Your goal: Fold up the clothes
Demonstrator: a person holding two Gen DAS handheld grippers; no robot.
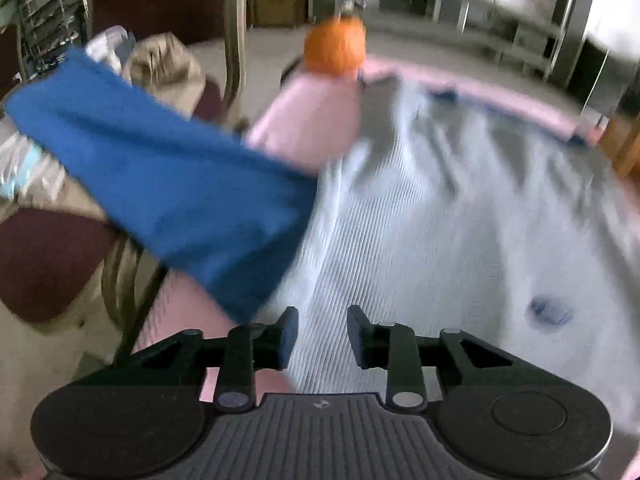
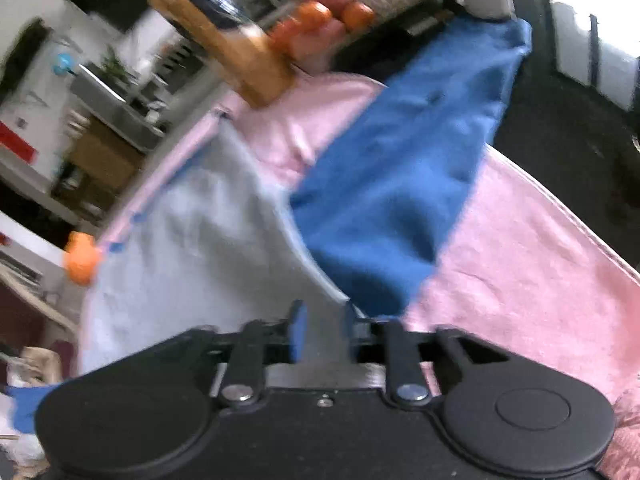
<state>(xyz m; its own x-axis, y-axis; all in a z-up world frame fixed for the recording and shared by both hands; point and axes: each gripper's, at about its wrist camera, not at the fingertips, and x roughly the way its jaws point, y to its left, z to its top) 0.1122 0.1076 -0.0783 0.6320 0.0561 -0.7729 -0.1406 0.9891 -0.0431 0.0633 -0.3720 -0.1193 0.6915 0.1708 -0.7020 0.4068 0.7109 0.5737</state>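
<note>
A pale blue-white ribbed shirt with blue sleeves lies spread on a pink cloth-covered table (image 1: 316,116). In the left wrist view the shirt body (image 1: 440,220) fills the right, and one blue sleeve (image 1: 160,184) stretches off the table's left edge. My left gripper (image 1: 322,336) is open and empty just above the shirt's near part. In the right wrist view my right gripper (image 2: 322,334) is shut on the shirt's pale edge (image 2: 322,320), next to the other blue sleeve (image 2: 400,176). Both views are blurred.
An orange (image 1: 335,46) sits at the table's far edge. A maroon chair (image 1: 48,264) and bags stand left of the table. In the right wrist view a fruit tray (image 2: 352,8) and an orange box (image 2: 224,40) sit at the far end.
</note>
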